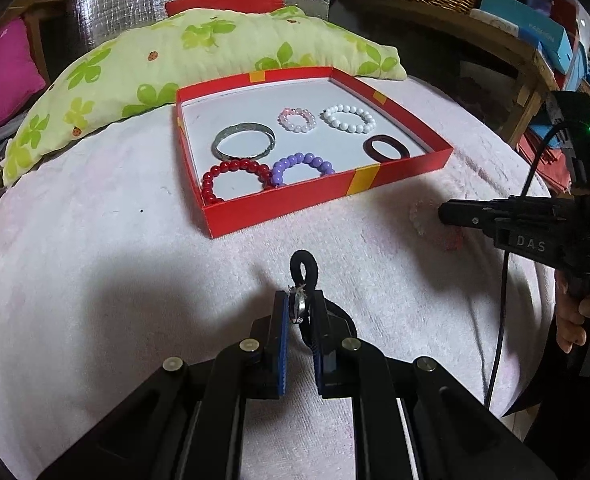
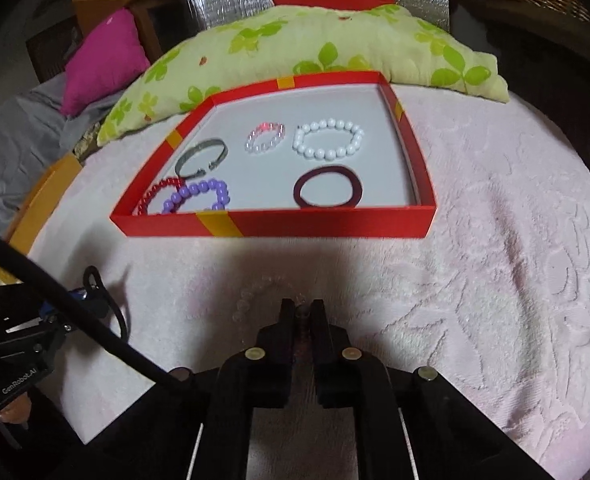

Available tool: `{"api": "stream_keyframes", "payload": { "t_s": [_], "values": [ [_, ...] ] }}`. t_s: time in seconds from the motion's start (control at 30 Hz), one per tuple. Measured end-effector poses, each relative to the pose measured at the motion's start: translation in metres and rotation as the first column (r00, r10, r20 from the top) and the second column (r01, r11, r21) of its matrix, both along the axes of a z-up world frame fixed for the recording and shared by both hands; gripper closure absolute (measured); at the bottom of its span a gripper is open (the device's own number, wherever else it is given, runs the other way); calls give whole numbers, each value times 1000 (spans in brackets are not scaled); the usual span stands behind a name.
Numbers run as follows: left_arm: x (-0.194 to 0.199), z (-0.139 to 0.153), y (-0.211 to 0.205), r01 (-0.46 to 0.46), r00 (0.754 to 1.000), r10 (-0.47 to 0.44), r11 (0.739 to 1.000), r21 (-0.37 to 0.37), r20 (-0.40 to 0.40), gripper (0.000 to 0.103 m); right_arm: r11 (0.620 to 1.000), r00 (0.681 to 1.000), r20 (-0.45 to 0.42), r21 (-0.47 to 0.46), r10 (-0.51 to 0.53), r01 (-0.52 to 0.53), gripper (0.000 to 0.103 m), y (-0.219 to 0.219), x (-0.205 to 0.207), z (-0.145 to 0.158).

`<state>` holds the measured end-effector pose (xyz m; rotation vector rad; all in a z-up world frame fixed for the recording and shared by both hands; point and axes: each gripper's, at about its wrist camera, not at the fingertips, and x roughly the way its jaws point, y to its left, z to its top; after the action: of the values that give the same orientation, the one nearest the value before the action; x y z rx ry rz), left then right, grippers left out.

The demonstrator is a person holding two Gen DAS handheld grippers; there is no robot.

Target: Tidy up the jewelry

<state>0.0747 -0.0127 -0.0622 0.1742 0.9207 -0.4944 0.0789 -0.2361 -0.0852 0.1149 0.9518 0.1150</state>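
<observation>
1. Our left gripper [image 1: 300, 308] is clamped on a black cord [image 1: 304, 268] with a small silver ring [image 1: 297, 306] on it; the ring sits right between the pads and the cord loop sticks out ahead of the tips.
2. Our right gripper [image 2: 301, 312] has its jaws nearly together on a clear bead bracelet [image 2: 255, 292]. A bead or two sits in the gap at the tips, and the rest of the loop lies on the towel [image 2: 495, 280] ahead and to the left of the tips.
3. The box [image 2: 315, 226] stands ahead of both tools, well clear of the tips. Inside we see a metal bangle [image 1: 243, 142], red beads [image 1: 235, 178], purple beads [image 1: 301, 166], pink beads [image 1: 297, 119], white beads [image 1: 348, 118] and a dark band [image 1: 386, 147].
4. Handling, cord piece: we judge it light and floppy. The cord will droop and swing, and the ring is hard and slick, so it may slip on the pads. It is better to pinch cord and ring together, as now.
5. Handling, clear bracelet: light, probably strung on elastic, with round smooth beads that roll. A pinch on one bead can pop off, so we would hold across the strand between beads or over two beads. It is hard to see against the pale towel.
6. Risk: either loop could snag the towel pile on lift, or catch the box wall going in.
7. There is free floor in the box on the right, behind the dark band and near the front wall.
</observation>
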Motion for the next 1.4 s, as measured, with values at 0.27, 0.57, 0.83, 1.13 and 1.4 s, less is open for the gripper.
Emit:
{"api": "stream_keyframes", "payload": {
  "t_s": [0.27, 0.57, 0.83, 1.13, 1.4],
  "values": [
    [3, 0, 1, -19, 1000, 19, 1000, 1, -1, 92, 995, 999, 2, 84, -47, 47, 94, -17, 0, 9],
    [2, -1, -1, -17, 1000, 17, 1000, 11, 1, 92, 988, 996, -77, 150, -34, 46, 38, -17, 5, 0],
    [0, 0, 0, -13, 1000, 13, 1000, 5, -3, 92, 999, 998, -49, 33, 32, -30, 36, 10, 6, -6],
    [0, 2, 2, -23, 1000, 23, 1000, -2, 3, 92, 999, 1000, -6, -32, -9, 9, 94, -2, 2, -3],
    [0, 7, 2, -39, 999, 39, 999, -22, 17, 92, 987, 999, 29, 158, -20, 15, 94, -22, -3, 14]
  ]
}}
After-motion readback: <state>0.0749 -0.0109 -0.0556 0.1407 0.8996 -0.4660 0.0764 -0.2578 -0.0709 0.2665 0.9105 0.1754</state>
